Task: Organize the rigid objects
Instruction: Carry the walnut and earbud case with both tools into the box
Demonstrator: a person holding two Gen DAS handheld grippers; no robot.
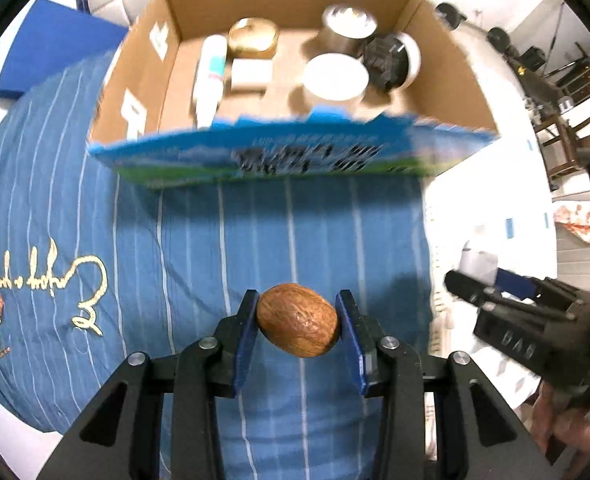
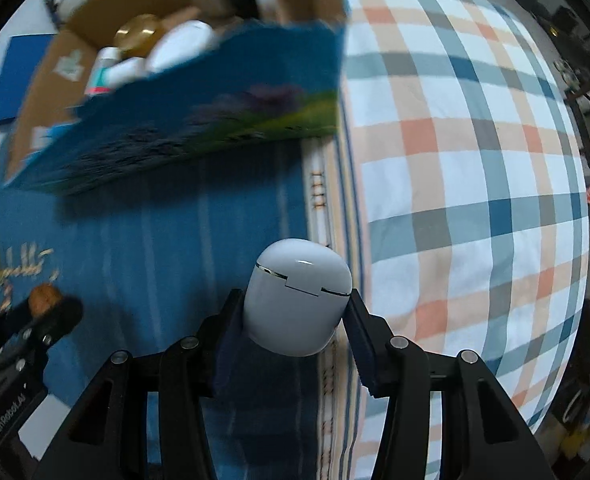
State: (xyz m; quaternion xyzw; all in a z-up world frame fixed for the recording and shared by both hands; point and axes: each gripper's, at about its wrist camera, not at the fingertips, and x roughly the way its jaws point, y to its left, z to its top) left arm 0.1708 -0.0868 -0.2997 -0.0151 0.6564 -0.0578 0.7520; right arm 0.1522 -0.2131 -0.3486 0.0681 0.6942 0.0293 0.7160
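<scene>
Walnut (image 1: 297, 320) pinched between pads of left gripper (image 1: 298, 322), above blue striped cloth (image 1: 223, 232). White earbud case (image 2: 297, 297) clamped in right gripper (image 2: 295, 312), fingers closed on sides. Ahead: open cardboard box (image 1: 447, 60), holding jars, bottle.

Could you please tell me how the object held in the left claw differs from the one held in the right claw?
The left claw holds a brown, wrinkled, oval walnut; the right claw holds a smooth, glossy white earbud case with a lid seam. The walnut fits between the blue pads, while the earbud case juts well past the fingertips. Both are gripped from the sides above the blue striped cloth, short of the open cardboard box.
</scene>
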